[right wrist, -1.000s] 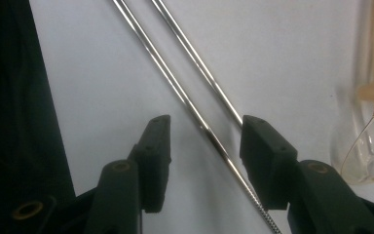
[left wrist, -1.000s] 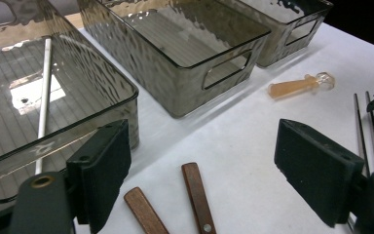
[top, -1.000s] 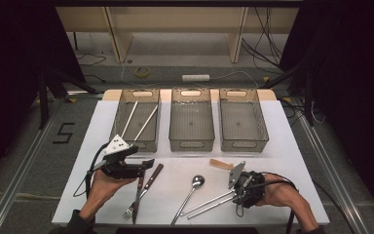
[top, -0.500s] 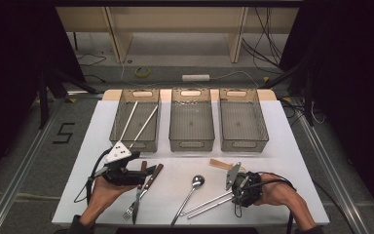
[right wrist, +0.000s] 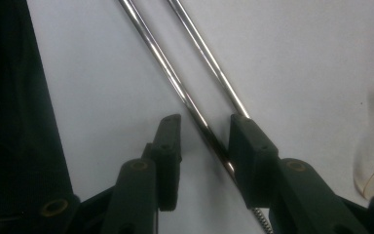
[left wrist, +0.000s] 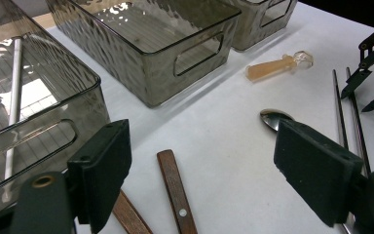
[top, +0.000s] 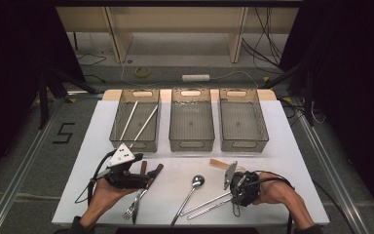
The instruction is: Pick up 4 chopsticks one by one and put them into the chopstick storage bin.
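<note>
Chopsticks flat on desk; right gripper fingers parted around one rod, left gripper fingers wide apart over wooden handles

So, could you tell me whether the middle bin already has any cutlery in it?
No, the middle bin holds nothing, while the left bin has two chopsticks.

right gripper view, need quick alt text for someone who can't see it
The right gripper points its two black jaws down at a white table, partly open, one of two metal chopsticks running between them. The second chopstick lies beside it and passes under the tip of one jaw.
</note>
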A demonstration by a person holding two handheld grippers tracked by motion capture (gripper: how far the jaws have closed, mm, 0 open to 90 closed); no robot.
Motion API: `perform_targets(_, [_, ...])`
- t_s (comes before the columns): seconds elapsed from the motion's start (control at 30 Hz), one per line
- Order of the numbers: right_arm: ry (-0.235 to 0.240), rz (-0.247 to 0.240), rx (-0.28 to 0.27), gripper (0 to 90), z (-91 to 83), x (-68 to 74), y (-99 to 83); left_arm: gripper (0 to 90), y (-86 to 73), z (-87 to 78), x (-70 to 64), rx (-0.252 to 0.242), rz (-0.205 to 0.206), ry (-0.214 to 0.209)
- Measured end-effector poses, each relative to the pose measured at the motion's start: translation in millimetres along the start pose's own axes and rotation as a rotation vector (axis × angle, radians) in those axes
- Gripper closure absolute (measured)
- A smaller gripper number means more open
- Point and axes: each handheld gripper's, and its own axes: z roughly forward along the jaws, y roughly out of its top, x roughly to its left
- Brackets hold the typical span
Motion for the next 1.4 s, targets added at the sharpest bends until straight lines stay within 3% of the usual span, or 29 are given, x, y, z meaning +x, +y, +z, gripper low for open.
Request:
perform_targets(0.4, [-0.003,-0.015,0.018,72.9,0.1,4.1,2.6,22.5,-0.5,2.5,-4.5,0.027,0.035,-0.015])
perform_targets(0.93, [-0.001,-0.078,0.033,78.4,0.0,10.4,1.6,23.1,-0.9,3.6,-7.6,0.038,0.047,-0.022])
perform_targets(1.17, [-0.001,-0.128,0.029,80.1,0.2,10.9,0.7,23.3,-1.0,4.3,-8.5,0.039,0.05,-0.025])
perform_targets(1.4, [0.009,-0.137,0.053,82.5,-1.2,14.5,-1.2,23.3,-1.2,4.8,-9.1,0.046,0.052,-0.027])
